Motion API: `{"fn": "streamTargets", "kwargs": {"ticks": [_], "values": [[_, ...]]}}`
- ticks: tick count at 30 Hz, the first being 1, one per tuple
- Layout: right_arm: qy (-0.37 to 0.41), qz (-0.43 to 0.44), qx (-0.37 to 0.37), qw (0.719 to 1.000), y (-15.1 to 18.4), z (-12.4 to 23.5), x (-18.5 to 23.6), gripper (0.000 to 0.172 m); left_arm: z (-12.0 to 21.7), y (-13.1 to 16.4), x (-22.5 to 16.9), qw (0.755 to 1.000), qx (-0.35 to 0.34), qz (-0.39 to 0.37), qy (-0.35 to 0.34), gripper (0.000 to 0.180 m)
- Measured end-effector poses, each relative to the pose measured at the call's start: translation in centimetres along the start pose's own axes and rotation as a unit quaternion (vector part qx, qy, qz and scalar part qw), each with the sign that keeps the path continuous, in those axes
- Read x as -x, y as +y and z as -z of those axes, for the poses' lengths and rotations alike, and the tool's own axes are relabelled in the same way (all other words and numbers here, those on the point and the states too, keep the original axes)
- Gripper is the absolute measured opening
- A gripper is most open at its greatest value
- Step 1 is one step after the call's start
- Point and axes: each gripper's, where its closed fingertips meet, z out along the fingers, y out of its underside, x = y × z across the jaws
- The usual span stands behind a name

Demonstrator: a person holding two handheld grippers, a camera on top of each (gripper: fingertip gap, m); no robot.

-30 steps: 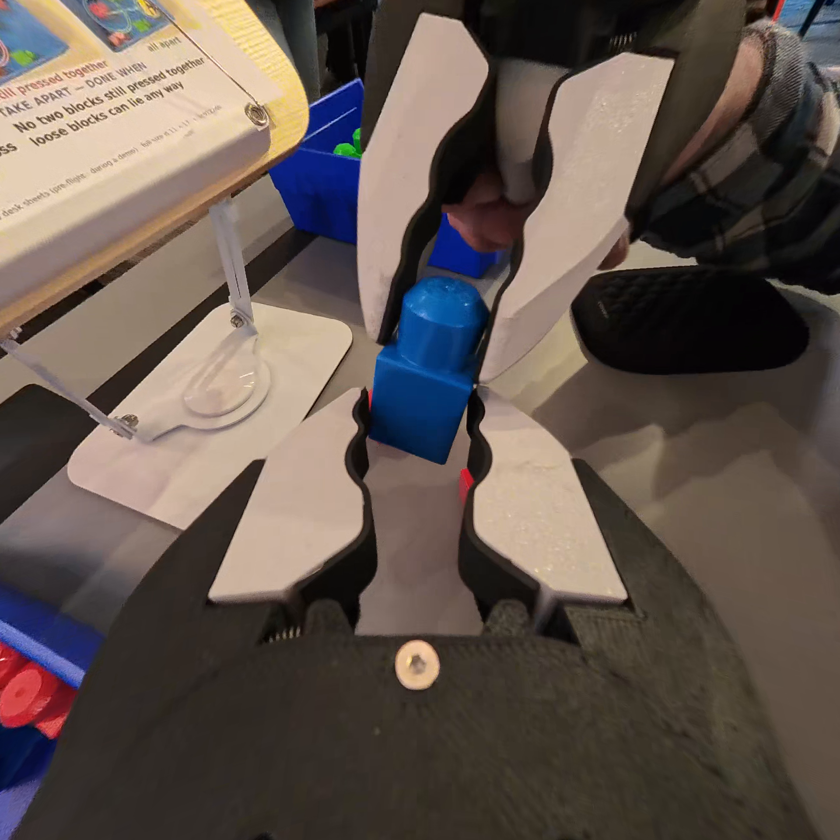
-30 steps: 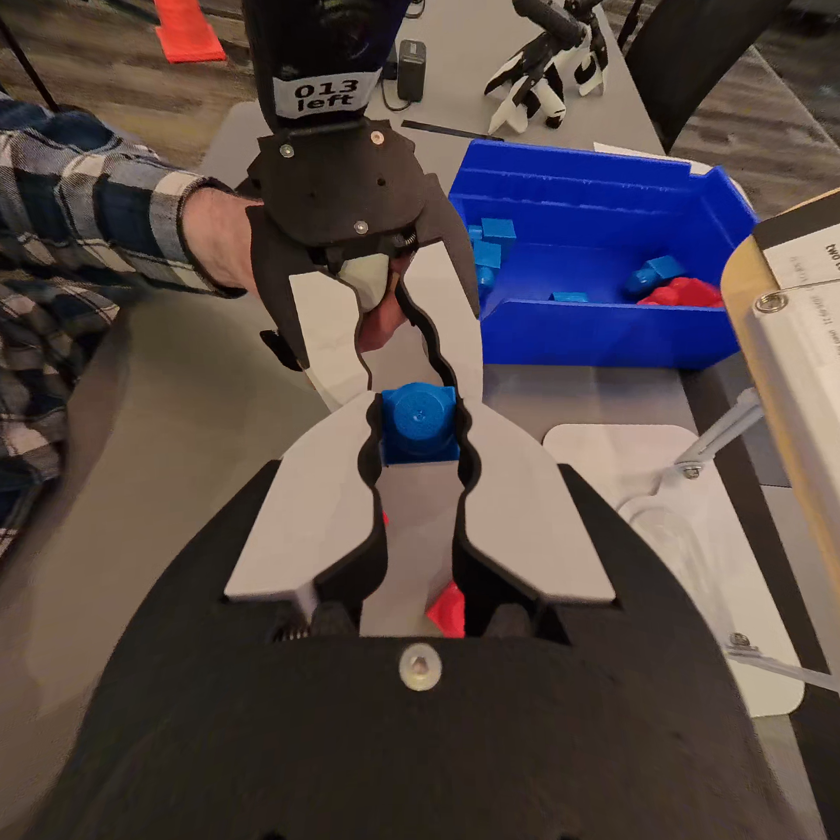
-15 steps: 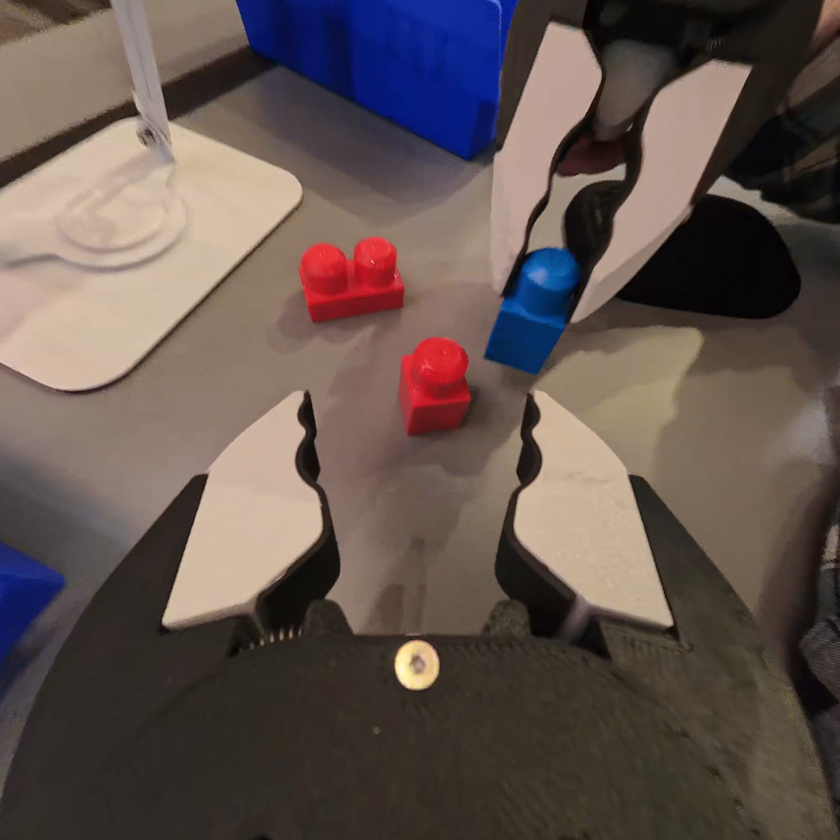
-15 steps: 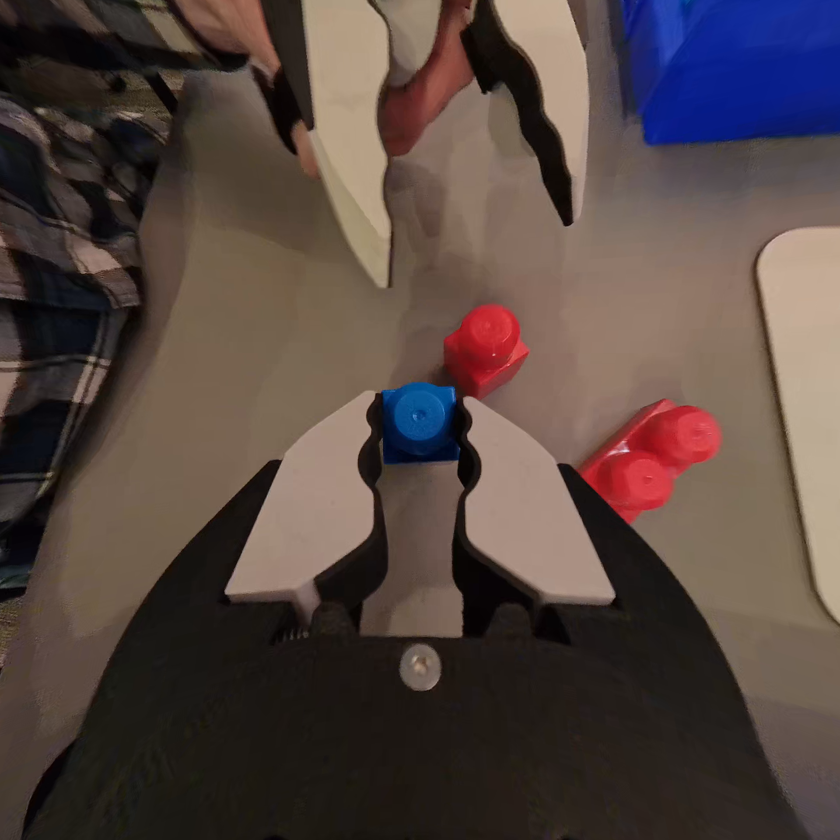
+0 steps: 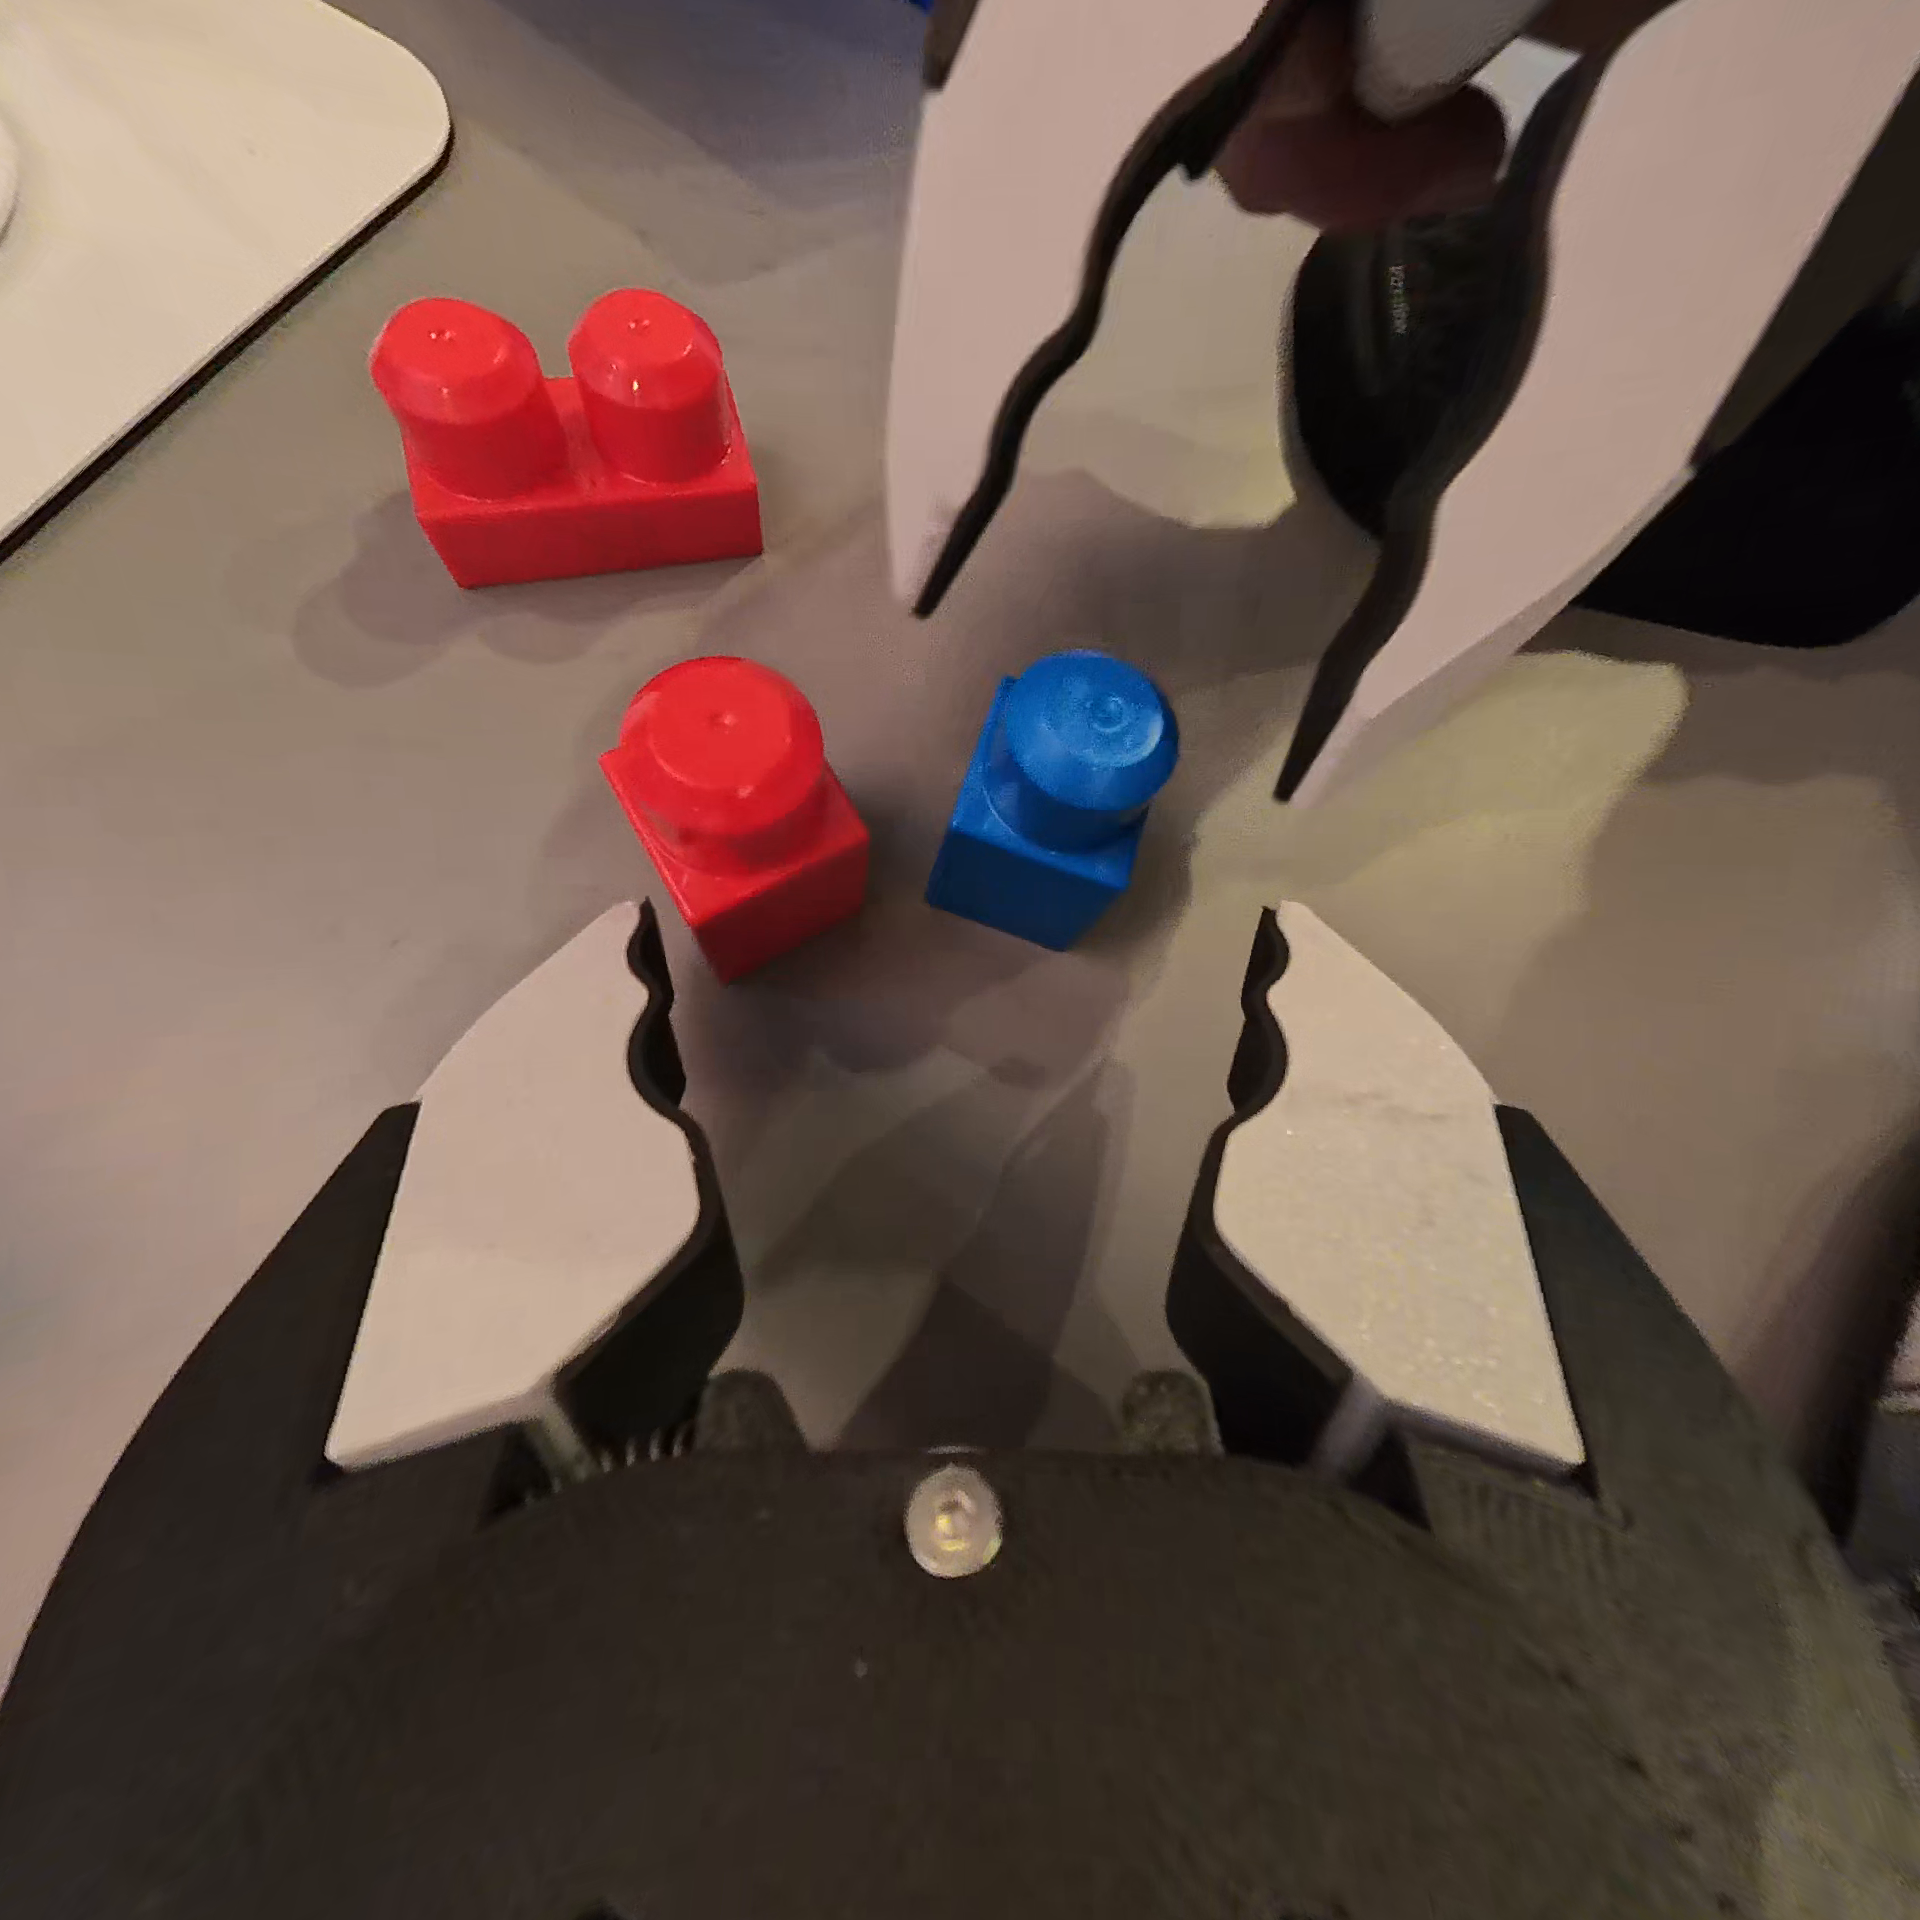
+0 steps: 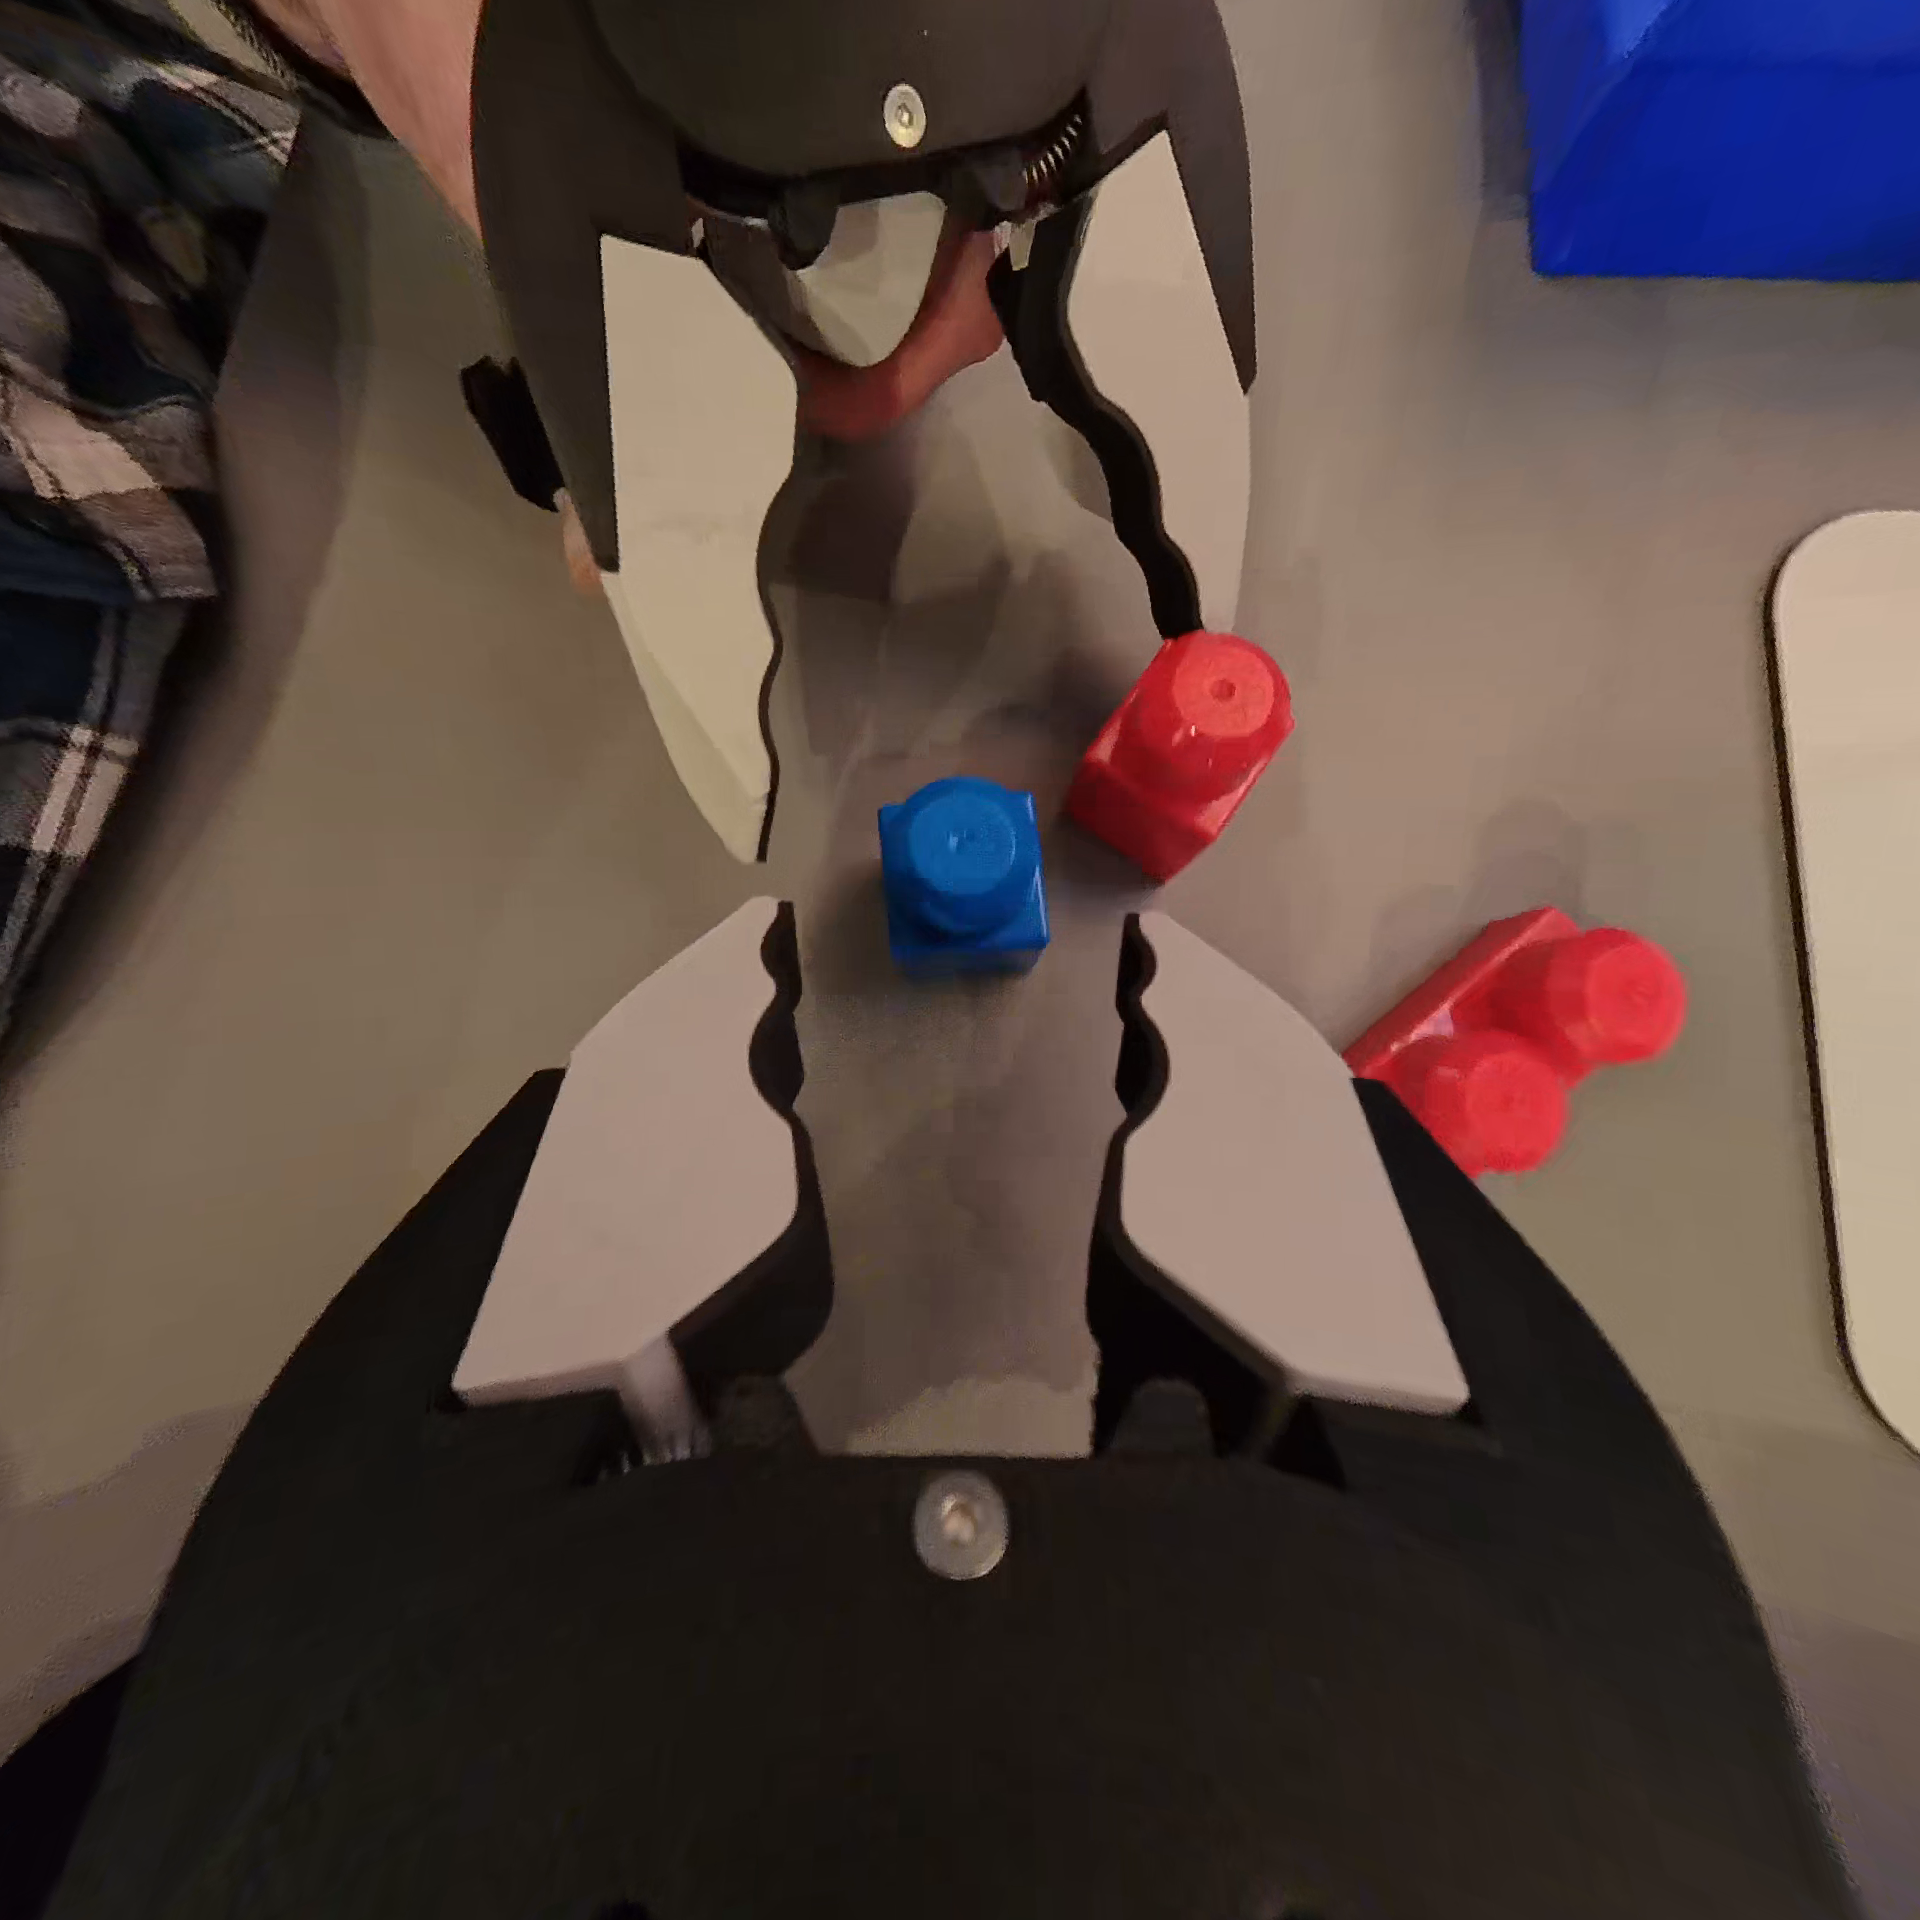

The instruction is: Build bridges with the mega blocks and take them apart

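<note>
Left tongs (image 5: pixel 951 914) wide apart, bare | right tongs (image 6: pixel 956 920) parted, bare | blue block (image 6: pixel 961 878) loose on table (image 6: pixel 364 935)

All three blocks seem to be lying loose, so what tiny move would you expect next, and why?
Probably both open claws, left and right, back away: the blue block, small red block and two-stud red block stand apart, none pressed together, so the take-apart looks done.
</note>
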Motion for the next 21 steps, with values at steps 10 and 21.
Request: {"fn": "streamTargets", "kwargs": {"ticks": [10, 21], "values": [[0.022, -0.024, 0.018, 0.999, 1.9, -1.6, -1.3, 0.043, -1.3, -0.6, 0.0, 0.998, 0.023, -0.016, 0.047, 0.096], [-0.020, -0.031, 0.002, 0.999, 1.4, -2.6, -1.4, 0.038, -1.9, -0.6, 0.5, 0.996, 0.046, -0.051, 0.056, 0.083]]}}
